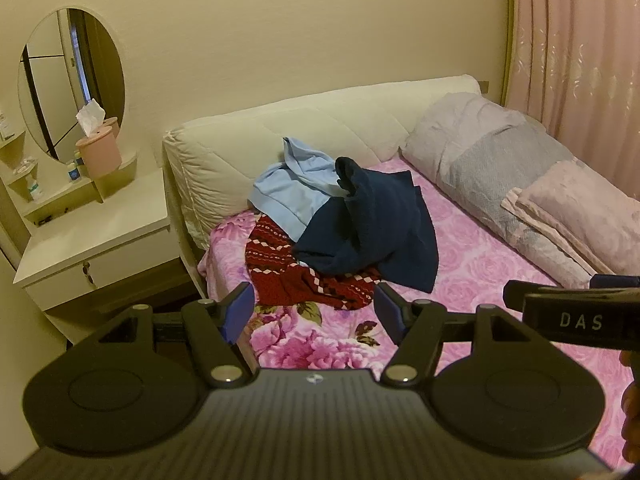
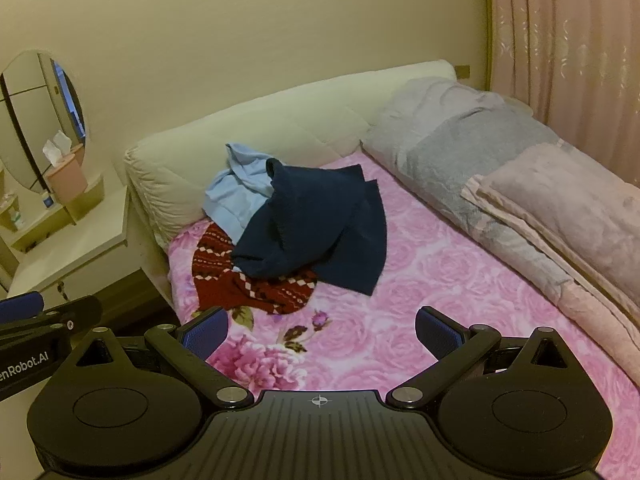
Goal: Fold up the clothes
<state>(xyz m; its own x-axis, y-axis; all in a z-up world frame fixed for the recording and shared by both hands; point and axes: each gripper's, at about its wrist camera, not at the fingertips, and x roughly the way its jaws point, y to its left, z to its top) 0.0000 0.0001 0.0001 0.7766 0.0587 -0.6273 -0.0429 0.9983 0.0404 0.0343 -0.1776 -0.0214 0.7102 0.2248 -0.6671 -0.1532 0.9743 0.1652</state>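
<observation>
A heap of clothes lies on the pink floral bed (image 1: 480,264) (image 2: 440,280) near the headboard. A navy garment (image 1: 376,224) (image 2: 316,224) is on top, draped over a light blue garment (image 1: 292,192) (image 2: 236,196) and a red patterned knit (image 1: 296,280) (image 2: 248,284). My left gripper (image 1: 314,312) hovers open in front of the heap, nothing between its blue pads. My right gripper (image 2: 322,330) is also open and empty over the bedspread, a bit farther from the heap. Each gripper shows at the edge of the other's view.
A rolled grey duvet (image 1: 492,168) (image 2: 452,148) and a folded pink blanket (image 1: 580,208) (image 2: 560,208) lie along the right side by the curtain (image 1: 576,40). A cream headboard (image 1: 288,128), a white dresser (image 1: 92,240) with oval mirror and a pink tissue box (image 1: 98,152) stand at left.
</observation>
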